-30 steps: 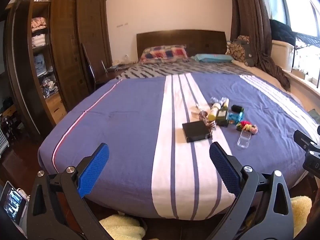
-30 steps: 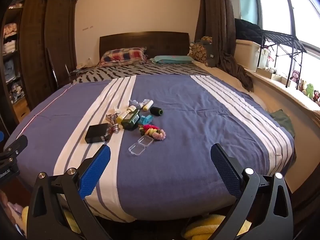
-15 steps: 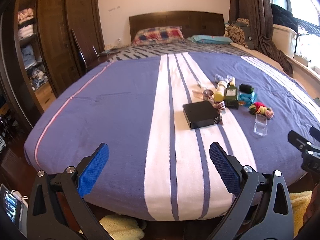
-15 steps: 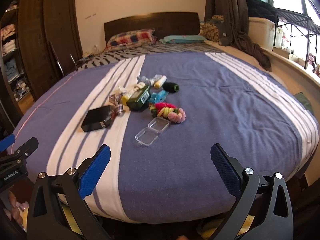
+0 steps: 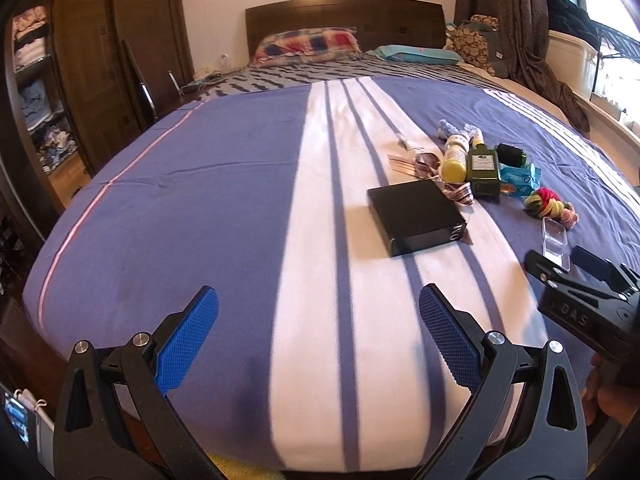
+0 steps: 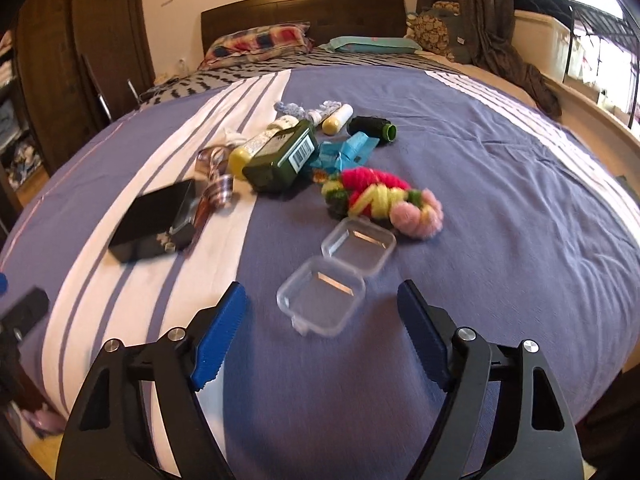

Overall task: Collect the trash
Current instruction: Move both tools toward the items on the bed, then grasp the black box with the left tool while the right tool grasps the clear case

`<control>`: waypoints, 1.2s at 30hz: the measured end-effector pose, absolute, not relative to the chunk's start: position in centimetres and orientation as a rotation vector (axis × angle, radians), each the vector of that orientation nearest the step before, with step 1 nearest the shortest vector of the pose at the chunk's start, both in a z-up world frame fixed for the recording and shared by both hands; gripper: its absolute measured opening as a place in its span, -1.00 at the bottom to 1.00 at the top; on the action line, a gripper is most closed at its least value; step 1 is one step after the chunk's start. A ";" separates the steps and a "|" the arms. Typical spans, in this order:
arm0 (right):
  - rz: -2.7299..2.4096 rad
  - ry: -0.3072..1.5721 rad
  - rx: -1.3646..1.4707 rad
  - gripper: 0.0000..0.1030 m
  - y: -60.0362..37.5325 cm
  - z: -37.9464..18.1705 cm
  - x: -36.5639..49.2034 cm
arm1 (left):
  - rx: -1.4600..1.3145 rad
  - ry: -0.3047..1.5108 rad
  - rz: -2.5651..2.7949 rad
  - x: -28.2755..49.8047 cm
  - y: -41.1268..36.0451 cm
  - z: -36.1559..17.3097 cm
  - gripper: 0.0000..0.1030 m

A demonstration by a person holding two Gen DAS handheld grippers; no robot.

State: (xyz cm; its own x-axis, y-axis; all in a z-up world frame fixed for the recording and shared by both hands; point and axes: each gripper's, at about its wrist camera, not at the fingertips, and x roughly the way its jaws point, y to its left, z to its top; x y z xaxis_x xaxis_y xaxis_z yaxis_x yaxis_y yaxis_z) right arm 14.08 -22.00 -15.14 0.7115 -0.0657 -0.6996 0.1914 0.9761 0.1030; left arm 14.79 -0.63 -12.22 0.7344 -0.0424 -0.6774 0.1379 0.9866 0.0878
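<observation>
Left wrist view: the left hand-held gripper (image 5: 318,338) is hovering spread and empty; the black box (image 5: 416,216) ahead looks rigid.

Right wrist view: the right hand-held gripper (image 6: 322,336), jaws just closing yet apart, is nearing the clear hinged case (image 6: 338,274) just ahead: light, slippery, brittle; its side walls look like the best place to pinch.

A bed (image 6: 500,208) with a blue cover and white stripes fills both views. In the right wrist view's centre lie an open clear plastic case (image 6: 336,272), a bundle of coloured yarn (image 6: 380,196), a dark green bottle (image 6: 280,156), a blue wrapper (image 6: 344,152), a black spool (image 6: 370,126) and a yellow-capped tube (image 6: 338,119). At centre left lies a black box (image 6: 154,220), beside a ribbon (image 6: 216,192). Two pillows (image 6: 260,40) lie at the top.
</observation>
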 end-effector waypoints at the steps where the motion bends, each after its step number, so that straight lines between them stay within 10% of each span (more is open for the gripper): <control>1: -0.144 0.766 0.173 0.40 -22.1 -15.2 14.4 | 0.133 0.743 -0.110 15.2 -0.9 -12.3 0.84; 9: -0.121 0.750 0.151 -0.26 -23.4 -15.2 14.6 | 0.099 0.765 -0.209 18.3 -4.6 -13.2 0.84; 26: -0.061 0.737 0.185 -0.26 -24.8 -15.4 13.6 | 0.060 0.830 -0.174 25.0 -7.6 -15.2 0.84; 36: -0.064 0.728 0.188 -0.26 -24.9 -15.2 13.0 | 0.056 0.869 -0.189 24.1 -7.0 -15.8 0.33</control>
State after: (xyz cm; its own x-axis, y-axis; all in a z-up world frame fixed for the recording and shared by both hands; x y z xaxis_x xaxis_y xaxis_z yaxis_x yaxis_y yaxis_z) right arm 12.96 -24.89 -15.17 0.7455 0.0069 -0.6665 0.1234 0.9812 0.1482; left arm 24.05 -6.97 -15.76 0.6301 -0.1422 -0.7634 0.1874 0.9819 -0.0282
